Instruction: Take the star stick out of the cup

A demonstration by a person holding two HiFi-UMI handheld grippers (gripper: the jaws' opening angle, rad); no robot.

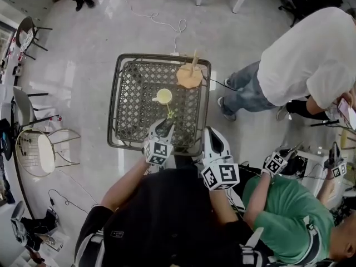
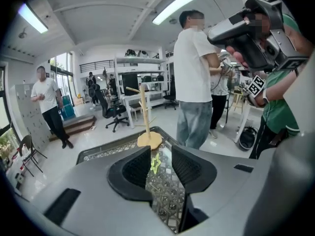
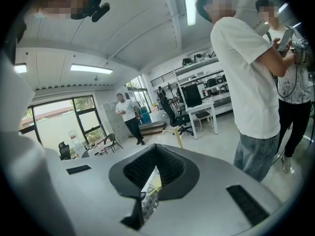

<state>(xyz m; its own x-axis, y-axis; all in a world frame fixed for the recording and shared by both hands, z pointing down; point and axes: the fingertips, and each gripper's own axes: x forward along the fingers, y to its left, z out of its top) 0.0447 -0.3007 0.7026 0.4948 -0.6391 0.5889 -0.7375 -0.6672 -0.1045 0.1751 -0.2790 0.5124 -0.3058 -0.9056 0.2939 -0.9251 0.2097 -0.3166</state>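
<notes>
In the head view a pale yellow cup point(image 1: 164, 95) stands near the middle of the dark lattice table point(image 1: 128, 93). The yellow-green star stick point(image 1: 170, 114) lies just in front of it, and I cannot tell whether its far end touches the cup. My left gripper point(image 1: 165, 124) sits right at the star. In the left gripper view the star point(image 2: 155, 163) shows in the gap of my open left gripper point(image 2: 160, 154), close to the left pad, which does not press on it. My right gripper point(image 1: 210, 133) is at the table's near right edge; in its own view the right gripper point(image 3: 156, 154) is shut and empty.
A wooden peg stand point(image 1: 189, 74) rises at the table's far right corner and shows ahead of the jaws as the stand point(image 2: 147, 132). A person in a white shirt point(image 1: 311, 60) stands to the right. A person in green point(image 1: 278, 204) holds other grippers beside me. A wire chair point(image 1: 41, 149) stands at left.
</notes>
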